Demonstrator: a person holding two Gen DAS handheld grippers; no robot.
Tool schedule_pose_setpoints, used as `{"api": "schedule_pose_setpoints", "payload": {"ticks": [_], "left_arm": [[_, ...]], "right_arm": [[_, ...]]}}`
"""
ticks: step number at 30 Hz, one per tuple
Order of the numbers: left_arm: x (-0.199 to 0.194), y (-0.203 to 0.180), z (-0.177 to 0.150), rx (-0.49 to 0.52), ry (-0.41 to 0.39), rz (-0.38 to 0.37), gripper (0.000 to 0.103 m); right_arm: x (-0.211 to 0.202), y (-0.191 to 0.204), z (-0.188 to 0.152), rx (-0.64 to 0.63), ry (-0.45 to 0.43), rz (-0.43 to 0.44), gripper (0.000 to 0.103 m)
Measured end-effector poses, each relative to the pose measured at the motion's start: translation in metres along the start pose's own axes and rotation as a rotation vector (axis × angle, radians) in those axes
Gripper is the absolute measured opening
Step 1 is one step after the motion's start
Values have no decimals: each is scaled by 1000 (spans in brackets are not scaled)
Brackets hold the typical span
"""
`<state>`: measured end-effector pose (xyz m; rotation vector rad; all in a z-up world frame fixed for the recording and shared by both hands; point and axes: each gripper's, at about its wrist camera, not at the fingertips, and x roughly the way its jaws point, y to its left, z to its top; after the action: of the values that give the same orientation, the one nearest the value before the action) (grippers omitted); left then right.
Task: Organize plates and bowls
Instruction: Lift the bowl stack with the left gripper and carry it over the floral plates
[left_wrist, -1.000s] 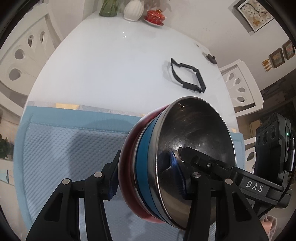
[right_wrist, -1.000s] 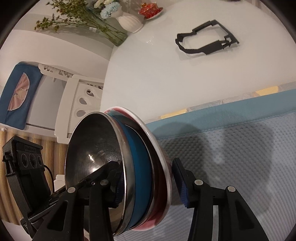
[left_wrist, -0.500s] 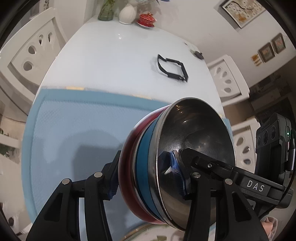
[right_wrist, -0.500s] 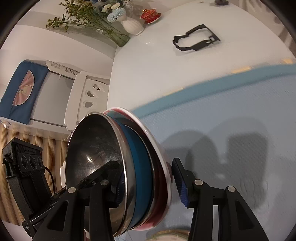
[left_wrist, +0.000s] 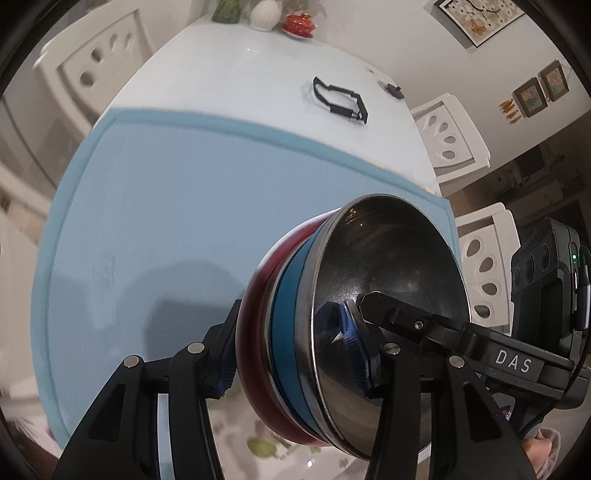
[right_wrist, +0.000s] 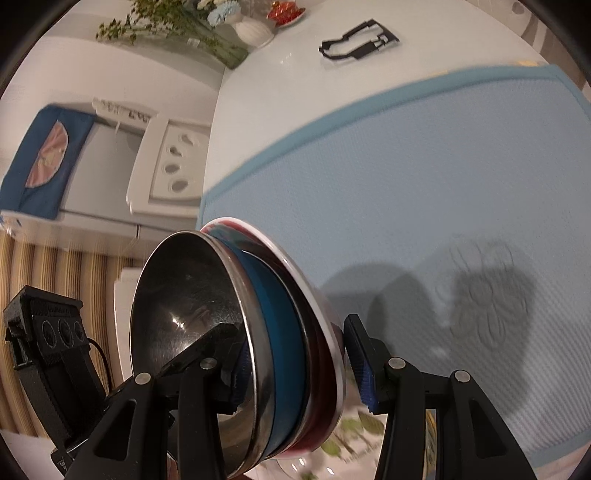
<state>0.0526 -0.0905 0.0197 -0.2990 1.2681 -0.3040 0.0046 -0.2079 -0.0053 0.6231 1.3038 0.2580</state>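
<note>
A nested stack of three bowls, steel (left_wrist: 388, 273) inside blue (left_wrist: 286, 325) inside red (left_wrist: 255, 332), is held between both grippers above the light blue mat (left_wrist: 177, 206). My left gripper (left_wrist: 295, 350) is shut on one side of the stack's rim. My right gripper (right_wrist: 299, 365) is shut on the opposite side, where the steel bowl (right_wrist: 184, 314), blue bowl (right_wrist: 284, 350) and red bowl (right_wrist: 325, 362) show edge-on. A leaf-patterned plate (right_wrist: 354, 435) lies blurred below the stack; it also shows in the left wrist view (left_wrist: 258, 446).
The mat (right_wrist: 424, 177) covers the near part of a white table (left_wrist: 236, 74). A black plastic frame (left_wrist: 341, 99) lies further back. A vase (left_wrist: 264, 13) and a red dish (left_wrist: 299, 24) stand at the far end. White chairs (left_wrist: 450, 136) stand around.
Both grippers have lifted the bowl stack higher and drawn it back toward the near edge of the mat. The leaf-patterned plate has come into view below.
</note>
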Motion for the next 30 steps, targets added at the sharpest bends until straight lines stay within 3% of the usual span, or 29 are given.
{"api": "schedule_pose_setpoints", "payload": {"ticks": [14, 30], "left_arm": [[-1, 9, -88, -74, 31, 17, 47], [3, 18, -133, -61, 48, 4, 47]], "right_arm": [[2, -29, -83, -18, 93, -9, 46], [10, -37, -126, -87, 137, -43, 46]]}}
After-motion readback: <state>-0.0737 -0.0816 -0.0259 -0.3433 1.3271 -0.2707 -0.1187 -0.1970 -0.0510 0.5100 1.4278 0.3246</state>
